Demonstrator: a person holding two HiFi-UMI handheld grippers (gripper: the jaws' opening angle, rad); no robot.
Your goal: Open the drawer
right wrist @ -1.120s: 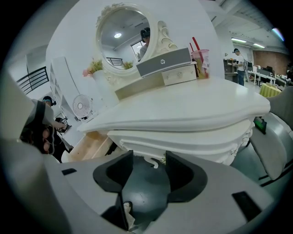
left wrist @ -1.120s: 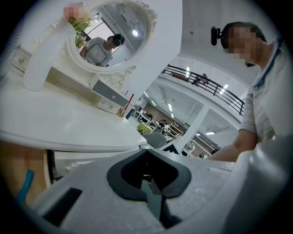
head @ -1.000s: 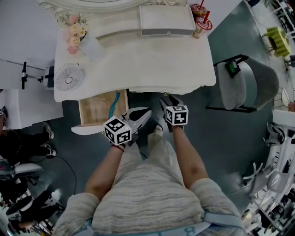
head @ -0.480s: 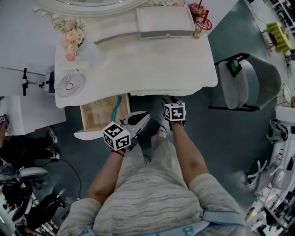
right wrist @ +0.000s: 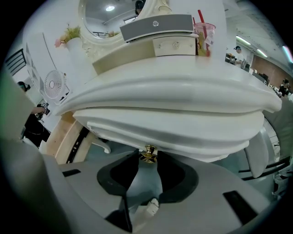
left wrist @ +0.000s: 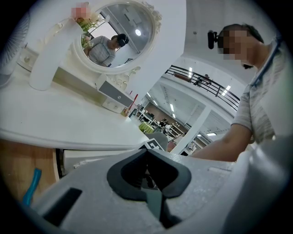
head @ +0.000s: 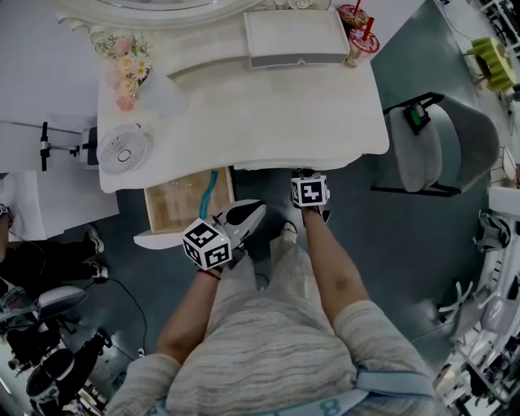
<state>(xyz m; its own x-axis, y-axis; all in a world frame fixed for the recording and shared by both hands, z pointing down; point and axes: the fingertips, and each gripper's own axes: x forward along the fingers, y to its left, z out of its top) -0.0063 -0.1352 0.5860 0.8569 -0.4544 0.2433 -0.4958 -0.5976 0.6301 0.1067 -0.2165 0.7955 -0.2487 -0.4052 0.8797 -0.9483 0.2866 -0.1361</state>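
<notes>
On the white dressing table (head: 244, 106), the closed middle drawer (right wrist: 183, 144) hangs under the top, with a small gold knob (right wrist: 148, 150). My right gripper (right wrist: 147, 157) points steeply down at the table's front edge (head: 305, 173). Its jaws have just been closing and their tips now press on the knob from both sides. My left gripper (head: 257, 208) hovers shut and holding nothing (left wrist: 147, 151), just right of the open left drawer (head: 158, 237). That drawer has a wooden inside, and a blue thing (head: 208, 187) lies in it.
On the tabletop stand a small fan (head: 123, 149), flowers (head: 123, 73), a grey box (head: 294, 36), two cups (head: 357, 24) and an oval mirror (left wrist: 114, 36). A grey chair (head: 439, 146) stands right of the table. My legs are below the grippers.
My right gripper has moved toward the table's front edge and dipped, its tips now tucked under it. The left gripper has stayed beside the open drawer.
</notes>
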